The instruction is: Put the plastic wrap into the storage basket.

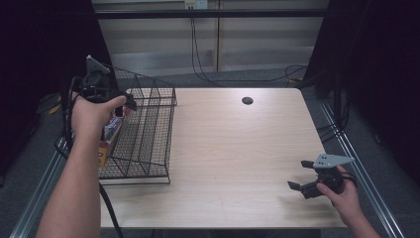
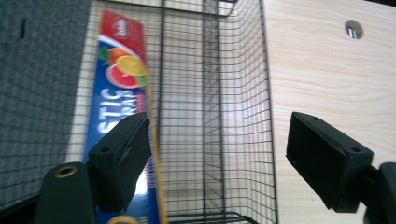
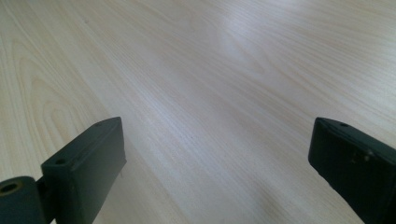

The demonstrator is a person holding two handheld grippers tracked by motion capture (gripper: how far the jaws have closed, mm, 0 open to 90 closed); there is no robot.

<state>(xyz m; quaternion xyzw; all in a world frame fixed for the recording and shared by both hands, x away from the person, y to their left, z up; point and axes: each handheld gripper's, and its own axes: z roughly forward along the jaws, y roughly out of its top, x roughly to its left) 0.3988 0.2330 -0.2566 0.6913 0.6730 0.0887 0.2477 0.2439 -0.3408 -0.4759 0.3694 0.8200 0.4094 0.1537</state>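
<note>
My left tongs (image 2: 215, 163) gape over the light, stiff wrap box (image 2: 119, 98) at left; regrip mid-length; right tongs (image 3: 215, 172) apart.

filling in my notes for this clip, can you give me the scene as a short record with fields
surface: light wooden table with a round hole near its far edge
container: black wire mesh basket at the table's left edge
contents: long blue and red cardboard wrap box lying along the basket's left wall
left hand-held gripper: above the basket, jaws open, nothing between them
right hand-held gripper: low over bare table at the near right, jaws open, holding nothing
</note>
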